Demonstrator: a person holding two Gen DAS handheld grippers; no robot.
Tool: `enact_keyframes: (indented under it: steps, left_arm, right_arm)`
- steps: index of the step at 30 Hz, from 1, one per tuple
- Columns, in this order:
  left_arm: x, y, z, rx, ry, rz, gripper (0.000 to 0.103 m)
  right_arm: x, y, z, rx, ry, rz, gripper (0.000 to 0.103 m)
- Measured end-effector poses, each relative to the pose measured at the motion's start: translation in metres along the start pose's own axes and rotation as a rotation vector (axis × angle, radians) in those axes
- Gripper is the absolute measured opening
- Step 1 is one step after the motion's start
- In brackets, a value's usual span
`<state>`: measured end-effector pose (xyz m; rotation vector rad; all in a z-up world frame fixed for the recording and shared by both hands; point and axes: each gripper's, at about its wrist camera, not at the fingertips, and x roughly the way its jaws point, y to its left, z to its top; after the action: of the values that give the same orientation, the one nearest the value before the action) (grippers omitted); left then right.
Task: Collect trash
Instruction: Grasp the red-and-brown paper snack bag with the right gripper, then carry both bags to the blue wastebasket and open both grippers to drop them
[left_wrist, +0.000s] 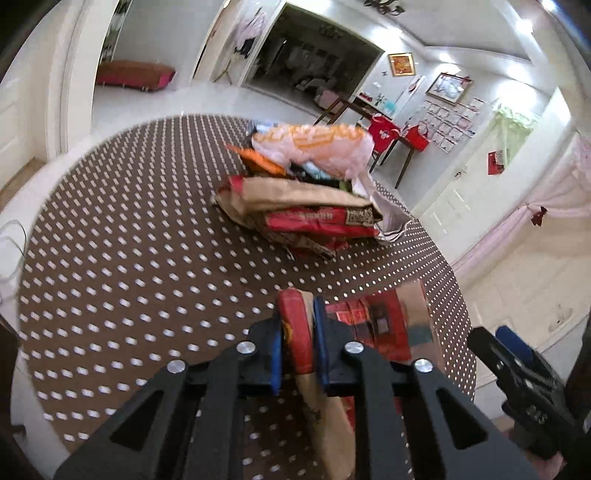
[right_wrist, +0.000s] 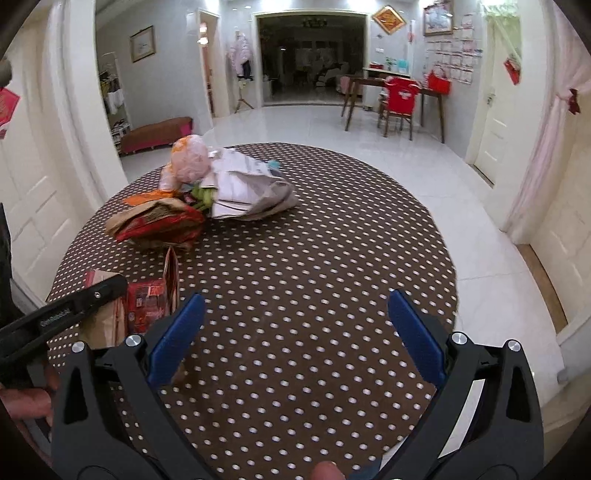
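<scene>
On a round table with a brown dotted cloth (left_wrist: 129, 240) lies a heap of trash (left_wrist: 306, 192): a pink and orange plastic bag, red wrappers and brown paper. My left gripper (left_wrist: 299, 325) is shut on the rim of a red and brown paper bag (left_wrist: 295, 332), whose open body (left_wrist: 384, 325) stands just right of the jaws. In the right wrist view that paper bag (right_wrist: 151, 302) stands at the near left, with the left gripper's black finger across it. My right gripper (right_wrist: 295, 317) hangs open over bare cloth with nothing between its blue pads. The trash heap (right_wrist: 192, 195) lies beyond.
Grey and white crumpled paper (right_wrist: 251, 188) lies at the heap's right side. Past the table stretches a white tiled floor (right_wrist: 332, 122), with a wooden side table and a red-covered chair (right_wrist: 400, 99) by the far wall. White doors stand on both sides.
</scene>
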<state>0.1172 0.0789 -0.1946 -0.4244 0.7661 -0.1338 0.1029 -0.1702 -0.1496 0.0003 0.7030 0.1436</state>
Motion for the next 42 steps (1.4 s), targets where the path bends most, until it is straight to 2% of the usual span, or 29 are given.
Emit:
enact_keyframes:
  steps: [5,9,12,16,18,19,20,21,24,25,26,27,29,35,39,42]
  left_arm:
    - [-0.029,0.014,0.003,0.047,-0.051,0.035,0.013]
    - [-0.052,0.030,0.007,0.050,-0.101,0.077,0.013]
    - [-0.067,0.045,0.012,0.043,-0.134,0.113,0.013]
    - [-0.081,0.062,0.013,0.030,-0.158,0.142,0.013]
    - [-0.087,0.068,0.012,0.028,-0.167,0.157,0.013]
    - [-0.089,0.072,0.013,0.026,-0.169,0.161,0.013]
    - [-0.092,0.073,0.013,0.025,-0.172,0.165,0.013]
    - [-0.094,0.074,0.014,0.027,-0.178,0.173,0.013]
    - [-0.099,0.074,0.015,0.027,-0.190,0.177,0.013]
    - [-0.102,0.073,0.016,0.030,-0.195,0.178,0.013]
    - [-0.104,0.072,0.015,0.033,-0.199,0.179,0.013]
    - [-0.103,0.071,0.017,0.037,-0.202,0.178,0.013]
    - [-0.105,0.067,0.018,0.044,-0.208,0.170,0.013]
    - [-0.111,0.039,0.026,0.084,-0.238,0.144,0.013]
    - [-0.113,0.013,0.031,0.120,-0.257,0.115,0.013]
    - [-0.107,-0.006,0.036,0.143,-0.259,0.092,0.013]
  right_arm:
    - [0.009,0.027,0.018,-0.058,-0.013,0.111,0.097]
    - [0.033,0.058,0.038,-0.136,-0.003,0.217,0.097]
    - [0.054,0.090,0.052,-0.256,0.023,0.264,0.097]
    - [0.077,0.134,0.056,-0.502,0.048,0.262,0.097]
    - [0.083,0.145,0.055,-0.580,0.050,0.262,0.096]
    - [0.089,0.152,0.055,-0.618,0.056,0.260,0.092]
    - [0.092,0.155,0.054,-0.639,0.068,0.249,0.079]
    - [0.097,0.158,0.054,-0.654,0.087,0.241,0.072]
    - [0.101,0.159,0.053,-0.682,0.099,0.227,0.063]
    - [0.096,0.157,0.053,-0.679,0.098,0.250,0.059]
    - [0.090,0.153,0.053,-0.664,0.095,0.268,0.047]
    - [0.082,0.146,0.055,-0.630,0.080,0.288,0.040]
    - [0.071,0.133,0.060,-0.575,0.062,0.314,0.036]
    - [0.040,0.077,0.075,-0.358,0.048,0.495,0.030]
    - [0.025,0.037,0.081,-0.224,0.028,0.572,0.029]
    - [0.017,0.010,0.080,-0.158,0.016,0.591,0.029]
